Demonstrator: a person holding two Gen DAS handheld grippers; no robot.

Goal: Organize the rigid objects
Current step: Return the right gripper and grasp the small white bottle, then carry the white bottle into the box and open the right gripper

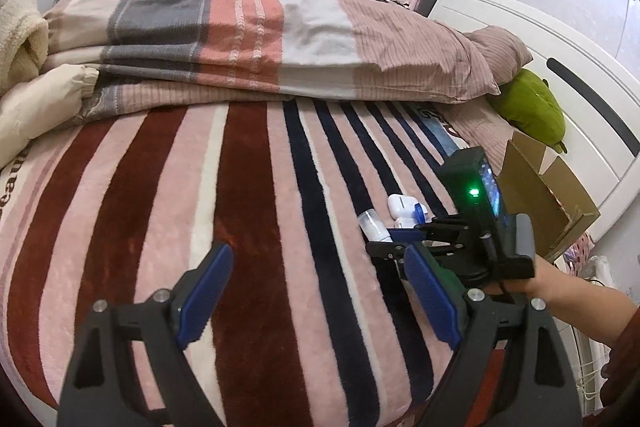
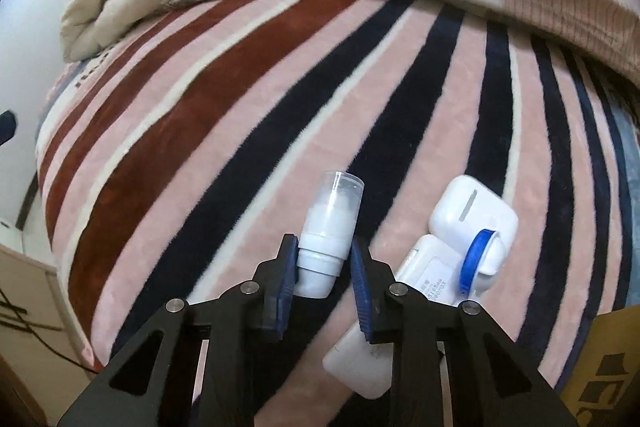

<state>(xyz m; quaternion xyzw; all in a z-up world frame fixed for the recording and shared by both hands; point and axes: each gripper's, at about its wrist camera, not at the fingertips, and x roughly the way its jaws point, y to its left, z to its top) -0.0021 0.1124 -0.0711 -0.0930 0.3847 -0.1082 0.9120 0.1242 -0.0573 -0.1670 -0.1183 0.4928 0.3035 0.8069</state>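
- Lying on a striped blanket (image 2: pixel 248 99), a small white bottle (image 2: pixel 326 239) with a clear cap is gripped near its base by the right gripper (image 2: pixel 324 259); both blue pads (image 2: pixel 362 283) are seen pressed against its sides.
- The bottle's capped end is pointed away from the gripper, over a dark stripe of the blanket.
- Just to the right of the bottle, a white earbud case (image 2: pixel 472 215) is seen resting on a flat white charger block (image 2: pixel 424 275), and a small roller with a blue wheel (image 2: pixel 480 255) is laid over both.
- The corner of a cardboard box (image 1: pixel 548 195) is seen at the bed's right edge, near this cluster.
- The left gripper (image 1: pixel 316 295) is held above the bare blanket, its jaws spread wide with nothing between them.
- In the left wrist view, the right gripper (image 1: pixel 400 231) is shown carried by a hand (image 1: pixel 536 279) reaching in from the right.
- A folded quilt (image 1: pixel 240 27) is piled across the far side of the bed, and a green plush toy (image 1: pixel 528 103) is tucked against the white headboard (image 1: pixel 560 67).
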